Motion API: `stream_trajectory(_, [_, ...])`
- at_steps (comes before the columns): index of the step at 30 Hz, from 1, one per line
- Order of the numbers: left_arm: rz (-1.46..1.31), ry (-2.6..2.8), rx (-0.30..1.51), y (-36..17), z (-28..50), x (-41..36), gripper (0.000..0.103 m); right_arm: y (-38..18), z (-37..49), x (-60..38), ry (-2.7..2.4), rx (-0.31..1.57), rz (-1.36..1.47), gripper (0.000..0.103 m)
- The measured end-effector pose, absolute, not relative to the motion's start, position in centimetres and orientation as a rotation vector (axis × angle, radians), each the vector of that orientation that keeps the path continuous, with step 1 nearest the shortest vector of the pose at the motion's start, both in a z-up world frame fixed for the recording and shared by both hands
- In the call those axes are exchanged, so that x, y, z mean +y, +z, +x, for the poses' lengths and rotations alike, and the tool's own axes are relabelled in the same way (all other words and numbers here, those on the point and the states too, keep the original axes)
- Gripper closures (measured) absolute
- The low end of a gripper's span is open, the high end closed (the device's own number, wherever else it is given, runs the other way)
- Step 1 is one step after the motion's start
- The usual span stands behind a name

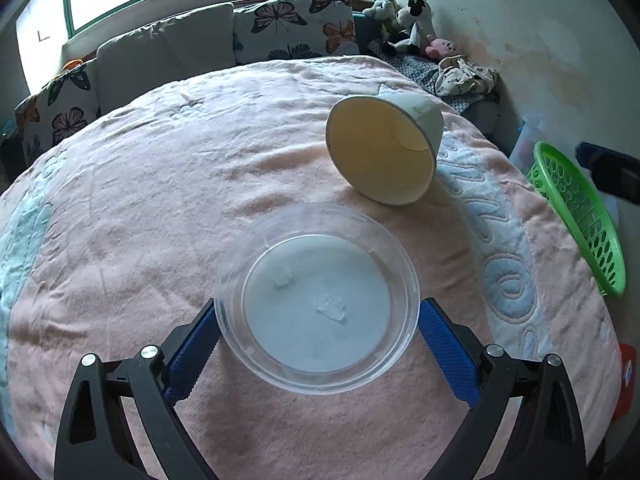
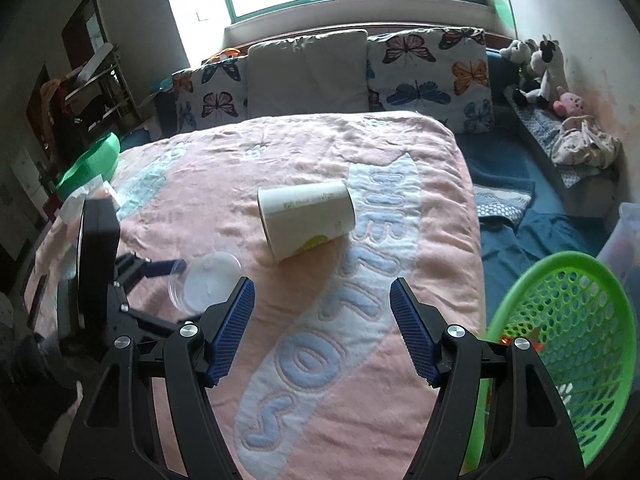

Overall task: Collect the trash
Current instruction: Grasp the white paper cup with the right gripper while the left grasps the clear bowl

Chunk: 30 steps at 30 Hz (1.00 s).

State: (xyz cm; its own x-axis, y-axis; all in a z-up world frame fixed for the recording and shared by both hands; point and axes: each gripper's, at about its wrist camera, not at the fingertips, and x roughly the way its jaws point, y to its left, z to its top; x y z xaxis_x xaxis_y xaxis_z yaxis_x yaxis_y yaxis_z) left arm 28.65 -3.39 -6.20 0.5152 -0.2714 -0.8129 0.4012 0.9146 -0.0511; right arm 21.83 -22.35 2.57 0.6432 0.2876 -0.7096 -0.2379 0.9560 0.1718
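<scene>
The left claw is spread wide around the clear lid, maybe touching. The right claw is released, holding nothing, near the lid.

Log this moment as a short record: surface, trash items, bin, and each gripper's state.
surface: pink blanket
trash 1: clear plastic lid, lying flat
trash 2: paper cup, tipped on its side, apart from the lid
bin: green basket, at the blanket's right edge
left gripper: open, fingers either side of the lid, not clearly pressing
right gripper: open, nothing between the fingers
</scene>
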Motion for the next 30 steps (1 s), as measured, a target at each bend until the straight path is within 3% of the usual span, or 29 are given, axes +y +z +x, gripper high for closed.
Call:
stream_trajectory(14, [0.109, -0.388, 0.932, -4.9, 27.7, -1.7, 0.014, 2.1, 28.0, -22.7, 0.323, 0.907, 0.349, 0.032])
stream_trajectory(21, [0.102, -0.383, 0.908, -3.7, 26.7, -0.3, 0.014, -1.0, 31.3, -23.8, 0.316, 0.991, 0.62, 0.032])
stream_trajectory(30, [0.082, -0.381, 0.896, -3.2, 26.1, 1.0, 0.014, -3.6, 33.4, -23.8, 0.299, 1.037, 0.765, 0.031])
